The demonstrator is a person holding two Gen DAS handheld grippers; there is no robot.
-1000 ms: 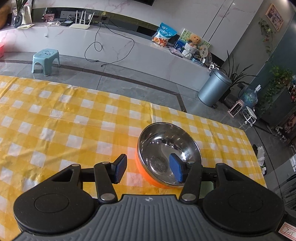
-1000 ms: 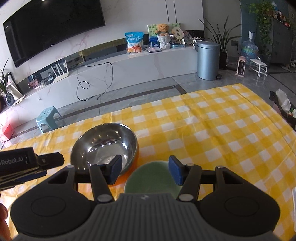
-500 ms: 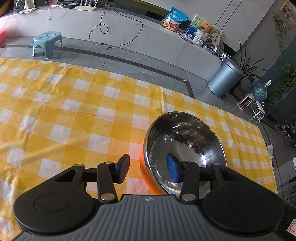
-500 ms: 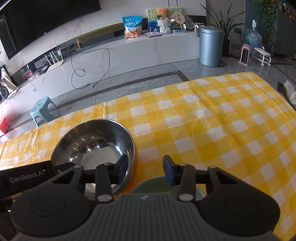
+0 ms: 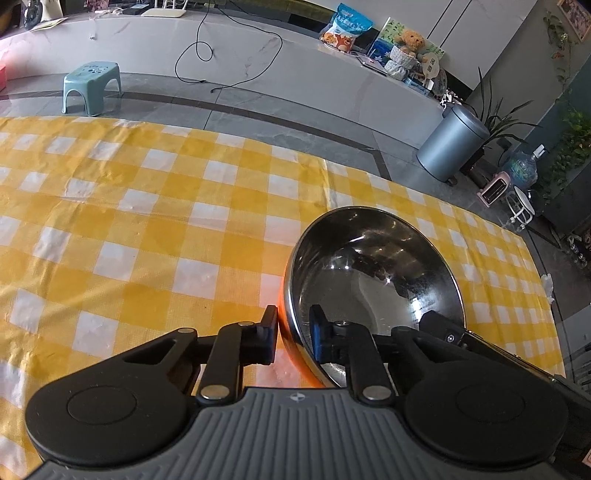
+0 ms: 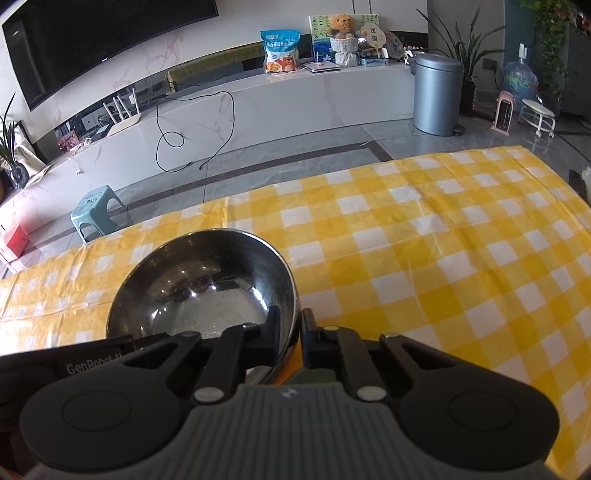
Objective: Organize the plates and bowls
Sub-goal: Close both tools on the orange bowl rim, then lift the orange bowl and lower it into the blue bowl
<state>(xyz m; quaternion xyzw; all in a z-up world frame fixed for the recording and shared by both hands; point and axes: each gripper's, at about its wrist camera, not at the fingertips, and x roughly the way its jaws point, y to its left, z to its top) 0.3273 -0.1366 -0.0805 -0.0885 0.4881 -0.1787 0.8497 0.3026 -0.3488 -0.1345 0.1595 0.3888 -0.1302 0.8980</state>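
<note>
My left gripper (image 5: 293, 334) has just closed on the steel bowl (image 5: 373, 280) rim's left side. My right gripper (image 6: 290, 338) has just clamped its right side, both angled downward.

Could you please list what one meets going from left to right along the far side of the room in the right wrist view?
Blue stool → snack bag → teddy bear → grey bin → pink heater → white stool.

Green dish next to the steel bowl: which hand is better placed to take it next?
Right, probably. The green dish lies just under the right gripper, whose jaws just closed on the bowl rim; it must release first.
</note>
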